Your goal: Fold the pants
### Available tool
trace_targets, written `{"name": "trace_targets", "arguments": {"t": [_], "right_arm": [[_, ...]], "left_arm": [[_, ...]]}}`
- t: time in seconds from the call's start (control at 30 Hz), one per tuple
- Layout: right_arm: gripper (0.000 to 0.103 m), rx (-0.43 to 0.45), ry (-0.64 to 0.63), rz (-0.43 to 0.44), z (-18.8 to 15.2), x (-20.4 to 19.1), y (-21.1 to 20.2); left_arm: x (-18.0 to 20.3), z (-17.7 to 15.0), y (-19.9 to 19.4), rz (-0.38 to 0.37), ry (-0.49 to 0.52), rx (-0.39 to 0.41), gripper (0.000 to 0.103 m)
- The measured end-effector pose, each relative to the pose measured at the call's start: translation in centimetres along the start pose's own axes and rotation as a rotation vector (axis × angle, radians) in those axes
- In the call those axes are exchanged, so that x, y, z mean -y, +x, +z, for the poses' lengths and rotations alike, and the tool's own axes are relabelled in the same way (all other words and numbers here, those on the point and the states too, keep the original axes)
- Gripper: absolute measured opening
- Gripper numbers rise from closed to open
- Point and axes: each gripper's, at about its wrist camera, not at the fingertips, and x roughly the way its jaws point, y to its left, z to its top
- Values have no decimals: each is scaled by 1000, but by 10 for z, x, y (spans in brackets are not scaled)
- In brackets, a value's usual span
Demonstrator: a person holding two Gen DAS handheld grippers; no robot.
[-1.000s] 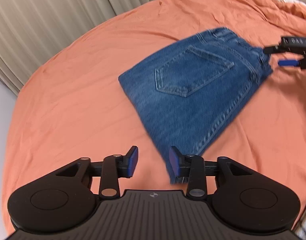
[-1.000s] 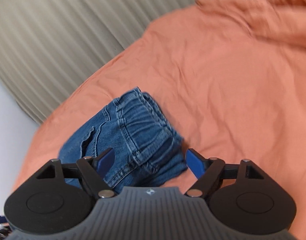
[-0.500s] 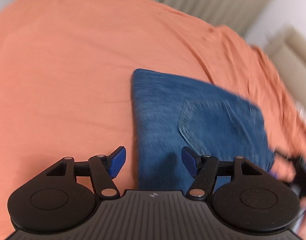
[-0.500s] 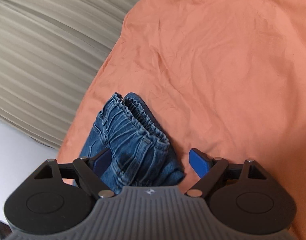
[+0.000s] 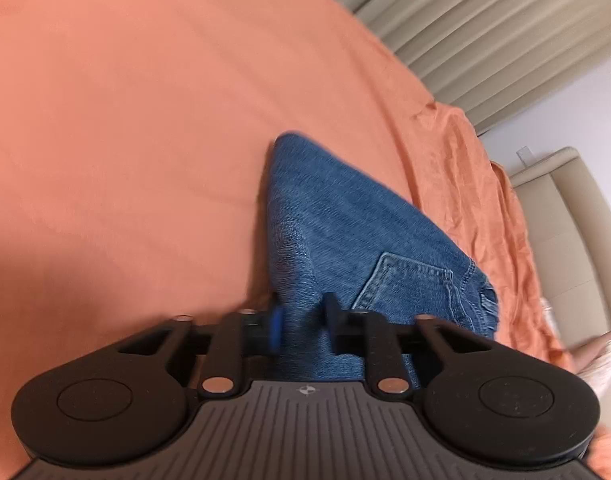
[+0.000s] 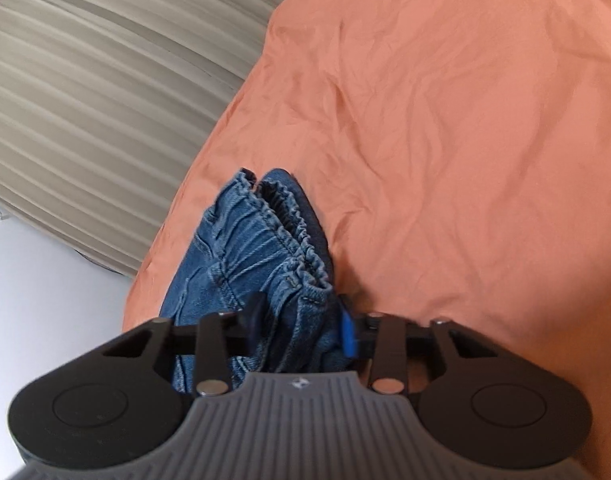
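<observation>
The folded blue denim pants (image 5: 345, 232) lie on an orange bedsheet (image 5: 125, 120), back pocket up. My left gripper (image 5: 303, 320) is at the near folded edge. Its jaws are closing, with a ridge of denim pinched between the pads. In the right wrist view the gathered elastic waistband of the pants (image 6: 261, 240) runs away from me. My right gripper (image 6: 301, 320) straddles the near corner of that waistband. Its jaws are closing too, and the bunched layers fill the gap between its fingers. Neither gripper shows in the other's view.
The orange sheet (image 6: 465, 120) spreads wide and wrinkled around the pants. Beige pleated curtains (image 6: 85, 100) hang past the bed's edge, with pale wall (image 6: 45, 300) beside them. A padded beige headboard (image 5: 565, 220) stands at the right of the left wrist view.
Both grippers came down onto the pants and narrowed from wide open to gripping denim. The left one swung round and rolled to the folded edge; the right one settled over the waistband corner.
</observation>
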Motion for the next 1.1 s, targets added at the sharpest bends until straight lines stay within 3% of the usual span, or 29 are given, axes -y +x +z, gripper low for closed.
{"name": "trace_targets", "arguments": {"t": [0.1,0.2,0.33,0.5,0.83,0.97,1.1], "right_arm": [[27,37,-86,-46,-6,-21,-9],[25,68,-154,-93,-9,-45,-17],[24,81,-148,-72,-18,-72,-33],[24,33,-276,-40,-43,-135,-26],[24,-80,-345,75,-115,-228,29],[24,-125,-375,100,-153,-250,47],[24,-155,-387,58,-184,-245,55]], "left_arm": [[19,-4,-13,43,84,60,13],[22,1,-34,14,93,81,12],[21,9,-62,25,135,103,12],[-7,26,-98,44,118,123,12],[-73,58,-186,135,124,208,12],[-104,61,-200,170,145,198,12],[-130,47,-188,177,138,168,12]]}}
